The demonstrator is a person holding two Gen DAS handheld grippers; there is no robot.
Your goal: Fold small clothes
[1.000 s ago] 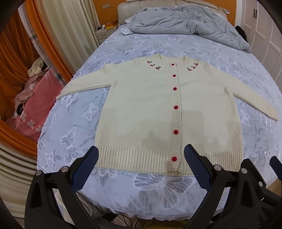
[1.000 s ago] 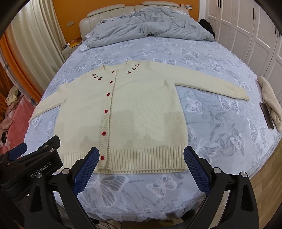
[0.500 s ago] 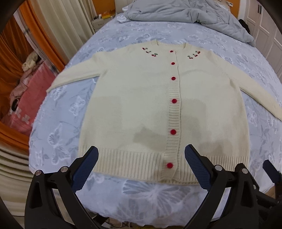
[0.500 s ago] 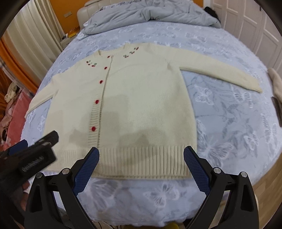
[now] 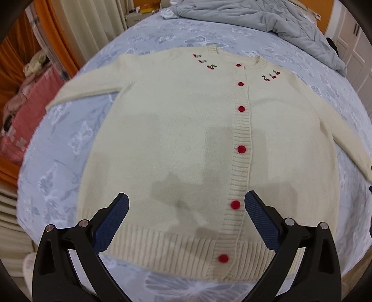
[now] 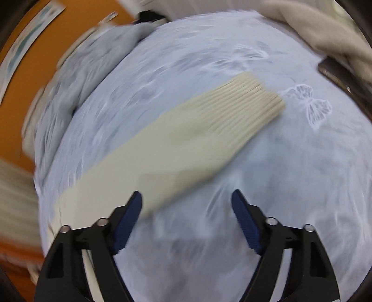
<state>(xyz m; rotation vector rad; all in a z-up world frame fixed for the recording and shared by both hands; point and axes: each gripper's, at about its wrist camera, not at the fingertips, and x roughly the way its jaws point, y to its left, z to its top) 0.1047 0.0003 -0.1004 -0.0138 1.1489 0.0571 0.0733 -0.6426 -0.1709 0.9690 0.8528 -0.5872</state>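
A cream knit cardigan (image 5: 181, 139) with red buttons and cherry embroidery lies flat, front up, on the blue butterfly bedspread (image 5: 58, 151). My left gripper (image 5: 186, 218) is open and empty, hovering over the cardigan's lower body near the ribbed hem. My right gripper (image 6: 186, 216) is open and empty above the cardigan's right sleeve (image 6: 186, 139), whose ribbed cuff (image 6: 253, 97) points up and right. The right wrist view is motion blurred.
A grey duvet (image 5: 267, 18) is heaped at the head of the bed. A beige cloth (image 6: 325, 30) and a dark flat object (image 6: 337, 76) lie near the bed's right edge. Pink bedding (image 5: 25, 111) and curtains stand to the left.
Both grippers moved forward and lower over the cardigan. The right gripper swung right, from the hem to above the right sleeve. Both stay open.
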